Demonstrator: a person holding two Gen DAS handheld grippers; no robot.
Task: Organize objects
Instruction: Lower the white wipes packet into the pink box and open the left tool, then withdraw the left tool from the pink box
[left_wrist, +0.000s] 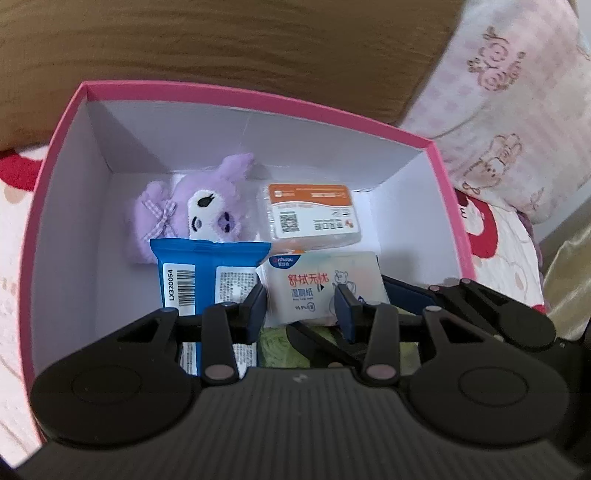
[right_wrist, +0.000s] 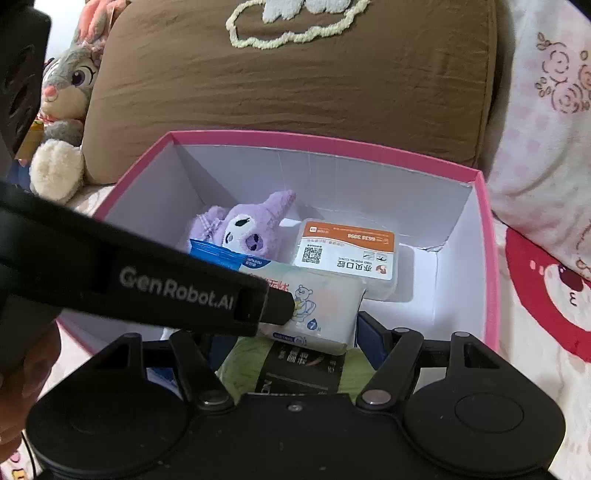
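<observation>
The pink cardboard box (left_wrist: 66, 155) with white insides sits on a bed, and both claws point down into it.

The thing to put away looks like the fluffy green bundle with a black paper band (right_wrist: 240, 358). It lies right between the fingers of the right claw (right_wrist: 288, 332), at the near end of the box. It fills the gap from side to side. One finger is hidden behind the other tool, so I cannot tell if this claw is squeezing the bundle or only sits around it.

I think the bundle is light and very squashy, like yarn. It will not break or slip much. The best place to pinch is across the middle, on the band, where it is firmer. The loose fuzz at the ends would just squash flat.

The left claw (left_wrist: 301, 306) is open part way, and its pads press on nothing that I can see. Just past its tips lies a soft white pack of wet wipes (left_wrist: 317, 280), smooth and a bit slippery. To the left of that claw stands a crinkly blue packet (left_wrist: 207, 273). Farther ahead are a furry purple plush toy (left_wrist: 195, 210) and a hard clear plastic case with an orange and white label (left_wrist: 314, 214).

Beyond the box is a brown cloth pillow (right_wrist: 295, 85).
</observation>
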